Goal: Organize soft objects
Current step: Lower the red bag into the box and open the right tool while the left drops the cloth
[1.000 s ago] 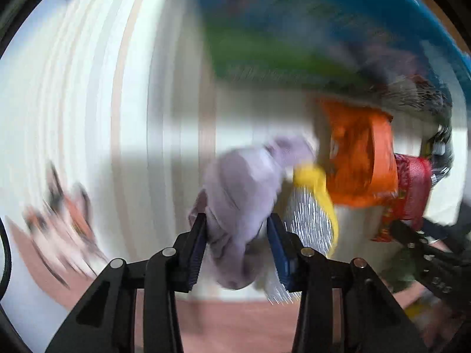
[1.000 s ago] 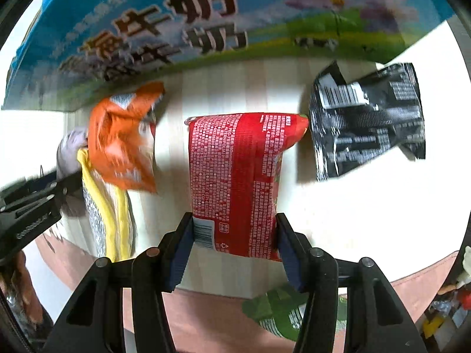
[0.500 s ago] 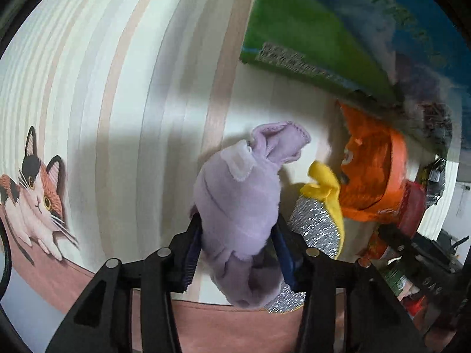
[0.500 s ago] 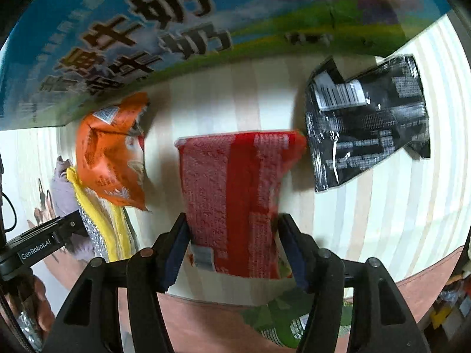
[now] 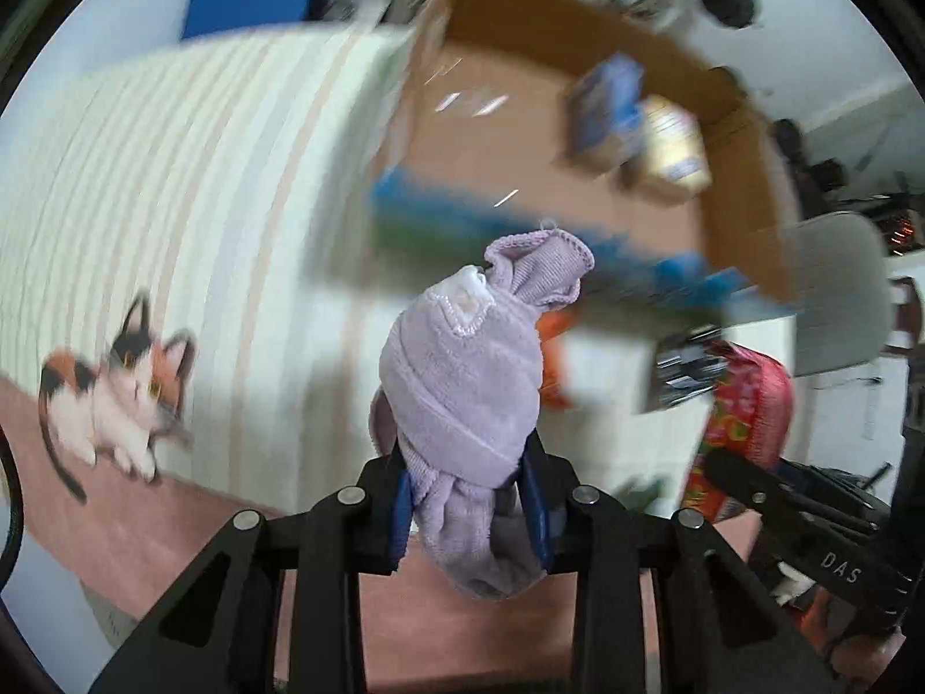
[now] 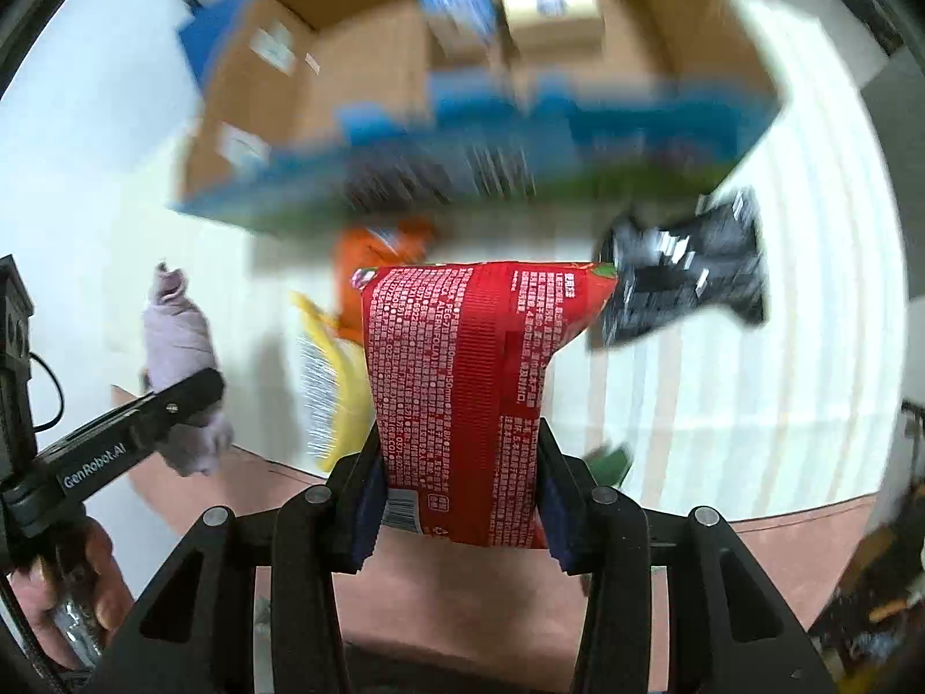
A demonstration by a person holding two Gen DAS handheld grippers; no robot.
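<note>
Behind, cardboard box [image 6: 404, 69] holds 2 packages; left gripper [image 5: 469, 512] clamps lavender cloth [image 5: 462, 381], right gripper [image 6: 459, 506] red packet [image 6: 468, 381].

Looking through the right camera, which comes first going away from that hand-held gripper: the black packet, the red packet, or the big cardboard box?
1. Red packet: clamped in the right hand-held gripper itself.
2. Black packet: lying on the striped table, ahead and to the right.
3. Cardboard box: open, at the back beyond the packets.

Lilac sock [image 5: 462, 381]; red white-printed packet [image 6: 462, 381]; black packet [image 6: 688, 283]; pale striped tablecloth [image 5: 191, 220].
</note>
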